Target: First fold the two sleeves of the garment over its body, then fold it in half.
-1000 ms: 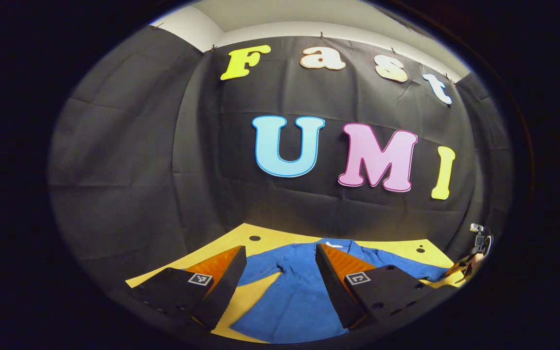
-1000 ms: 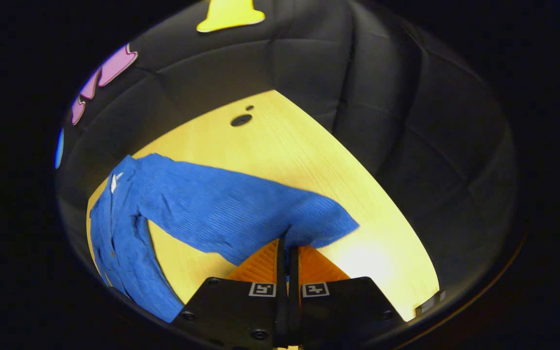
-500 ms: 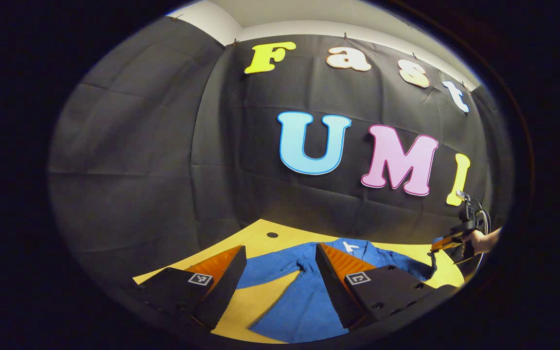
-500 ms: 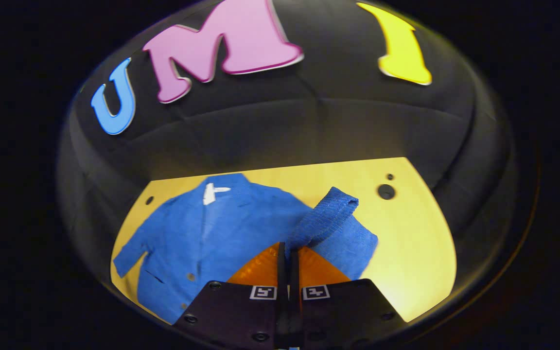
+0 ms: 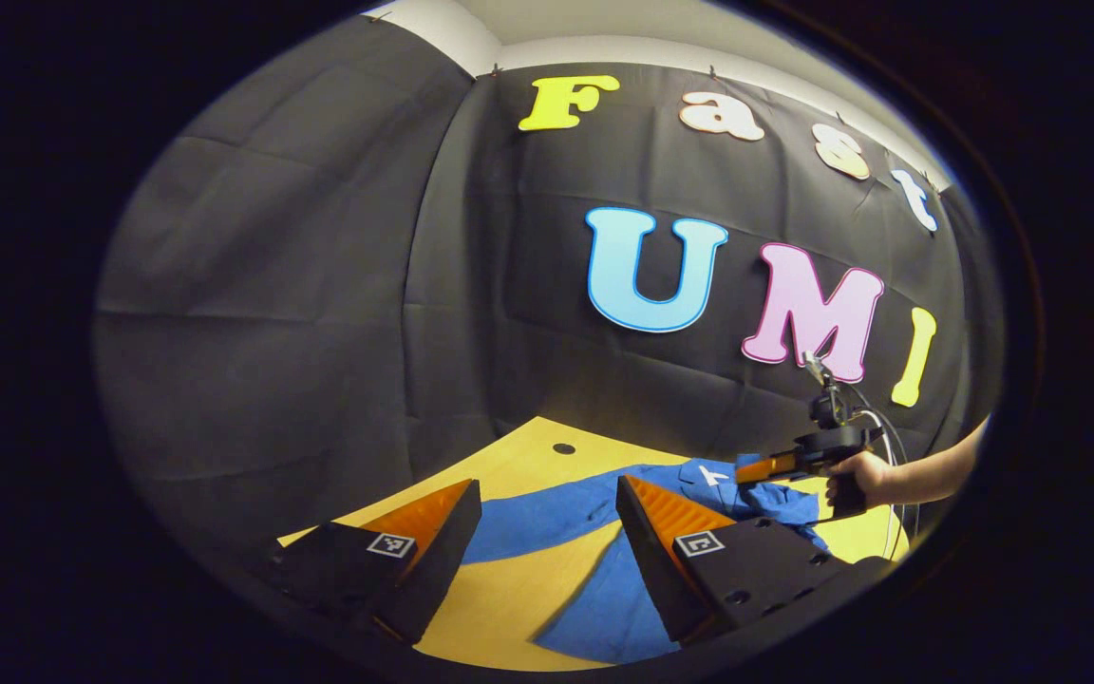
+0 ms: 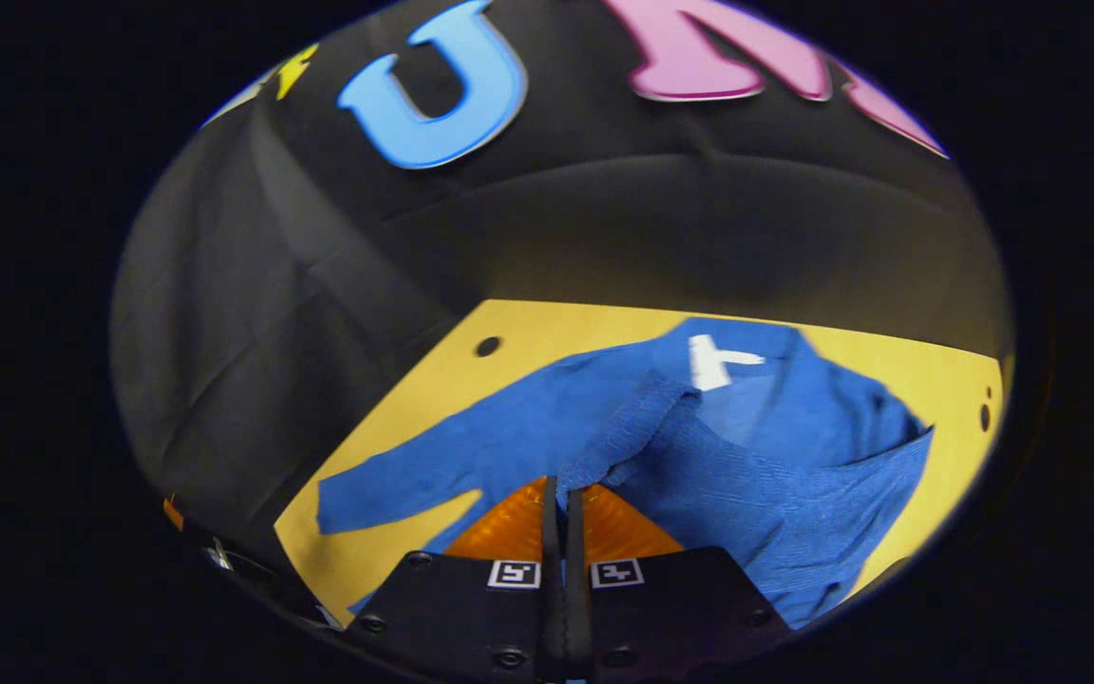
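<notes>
A blue garment (image 6: 775, 446) lies spread on the yellow desk (image 6: 433, 399) in front of the black cloth wall, collar end toward the wall, with a small white tag (image 6: 713, 361) showing at its neck. In the right gripper view, the right hand-held gripper (image 6: 562, 494) has its two fingers pressed together on the cuff end of one sleeve (image 6: 637, 432), and that sleeve is lifted off the desk and drawn across the chest of the garment, just below the collar. The other sleeve (image 6: 414, 475) lies flat, stretched out over the desk away from the body. Dark round holes (image 6: 487, 346) mark the desk near its far edge. In the left gripper view, the left hand-held gripper (image 5: 547, 518) hangs above the near part of the desk with its fingers wide apart and nothing between them; the flat sleeve (image 5: 547, 513) and part of the garment's body (image 5: 604, 598) show through the gap and beside the fingers. Farther off in that same view, a person's hand (image 5: 856, 475) grips the handle of the right hand-held gripper (image 5: 756, 467), which is over the collar area with blue cloth bunched under it. A cable loops down behind that hand.
</notes>
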